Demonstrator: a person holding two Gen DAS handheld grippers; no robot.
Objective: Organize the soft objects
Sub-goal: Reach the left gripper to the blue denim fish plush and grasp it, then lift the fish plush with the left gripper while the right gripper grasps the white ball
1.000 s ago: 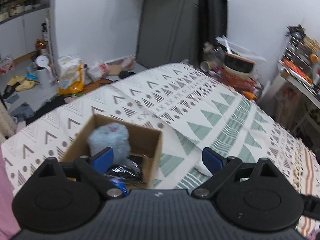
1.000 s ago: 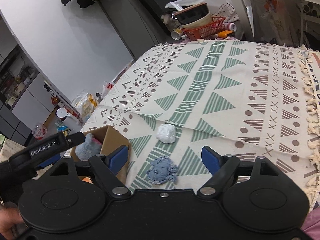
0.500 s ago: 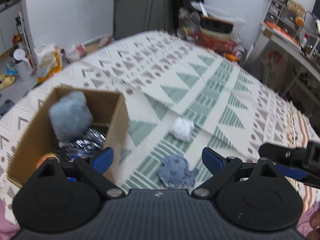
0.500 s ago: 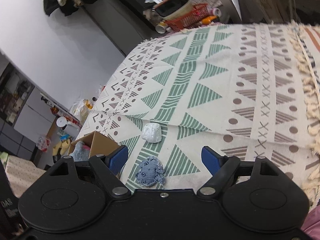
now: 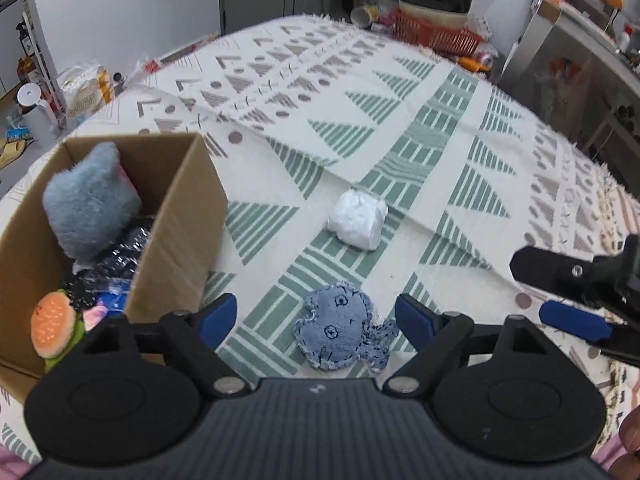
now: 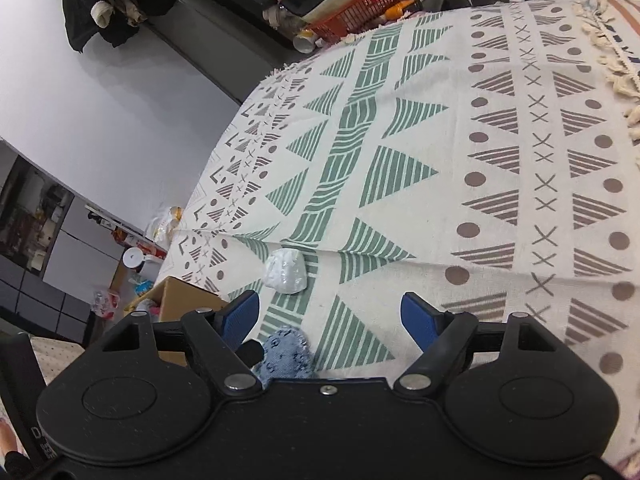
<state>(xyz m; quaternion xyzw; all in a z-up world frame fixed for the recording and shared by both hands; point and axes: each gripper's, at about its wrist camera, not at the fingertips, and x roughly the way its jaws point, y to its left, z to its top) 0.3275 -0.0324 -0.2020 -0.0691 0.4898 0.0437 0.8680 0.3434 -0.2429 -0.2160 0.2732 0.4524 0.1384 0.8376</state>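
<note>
A blue denim soft toy (image 5: 340, 330) lies on the patterned cloth between the open jaws of my left gripper (image 5: 316, 314), which is empty. It also shows in the right wrist view (image 6: 286, 354), low and left. A white soft lump (image 5: 358, 218) lies further out on the cloth, and shows in the right wrist view (image 6: 286, 272). A cardboard box (image 5: 176, 216) at the left holds a grey plush (image 5: 88, 204), a burger toy (image 5: 52, 326) and other items. My right gripper (image 6: 331, 314) is open and empty, and shows at the right of the left wrist view (image 5: 560, 296).
The patterned cloth (image 6: 440, 160) covers a wide surface with a tasselled edge (image 6: 612, 68) at the right. A red basket (image 5: 436, 34) and clutter stand beyond the far edge. Bags and a white jug (image 5: 34, 108) sit on the floor at the left.
My left gripper has swung right from the box and closed in on the denim toy. My right gripper has moved lower and nearer the cloth. Both stay open.
</note>
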